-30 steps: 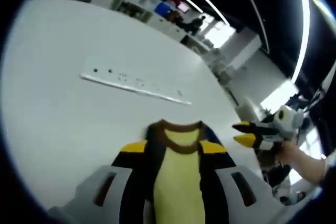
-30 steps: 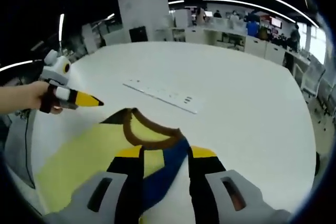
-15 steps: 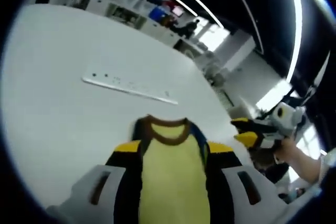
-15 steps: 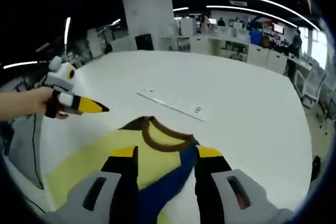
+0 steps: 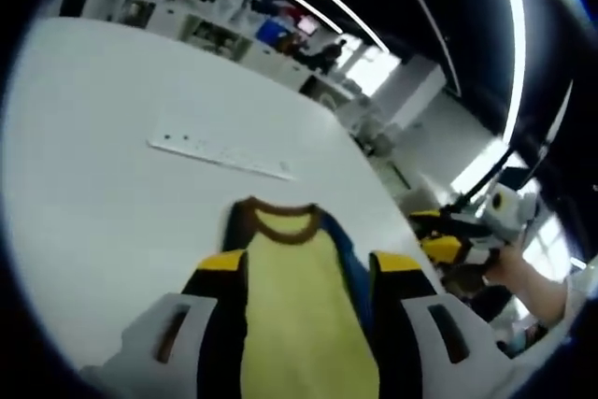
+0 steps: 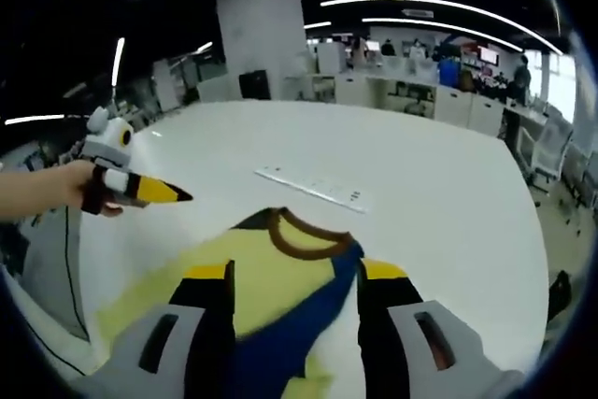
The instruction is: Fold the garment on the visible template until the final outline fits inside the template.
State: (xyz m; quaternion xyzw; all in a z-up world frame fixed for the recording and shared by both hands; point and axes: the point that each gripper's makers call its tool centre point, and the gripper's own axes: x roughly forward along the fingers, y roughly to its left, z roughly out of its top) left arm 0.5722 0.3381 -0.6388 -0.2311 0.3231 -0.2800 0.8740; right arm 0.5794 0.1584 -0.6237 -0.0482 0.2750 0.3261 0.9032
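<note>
A yellow garment [image 5: 299, 306] with a brown collar [image 5: 277, 220] and a blue sleeve [image 6: 299, 324] lies flat on the white table [image 5: 103, 193]. My left gripper [image 5: 308, 263] hovers over its body, collar pointing away, jaws wide apart and open. From the right edge of that view my right gripper [image 5: 437, 235] comes in, held by a hand, with its two yellow tips apart. In the right gripper view my right gripper [image 6: 295, 271] stands open over the garment [image 6: 252, 273] near the collar [image 6: 308, 231]. The left gripper [image 6: 159, 193] shows at the left, side-on, beside the garment.
A long white strip with small dark marks [image 5: 220, 149] lies on the table beyond the collar, also seen as the strip [image 6: 313, 189]. Bare table top spreads around the garment. Desks, chairs and people stand far behind [image 6: 448, 72]. A dark cable [image 6: 67, 268] hangs at the table's left edge.
Both views have drifted a little. More of the garment lies between the jaws, and the collar sits slightly farther ahead. Jaws stay apart and the garment keeps its shape.
</note>
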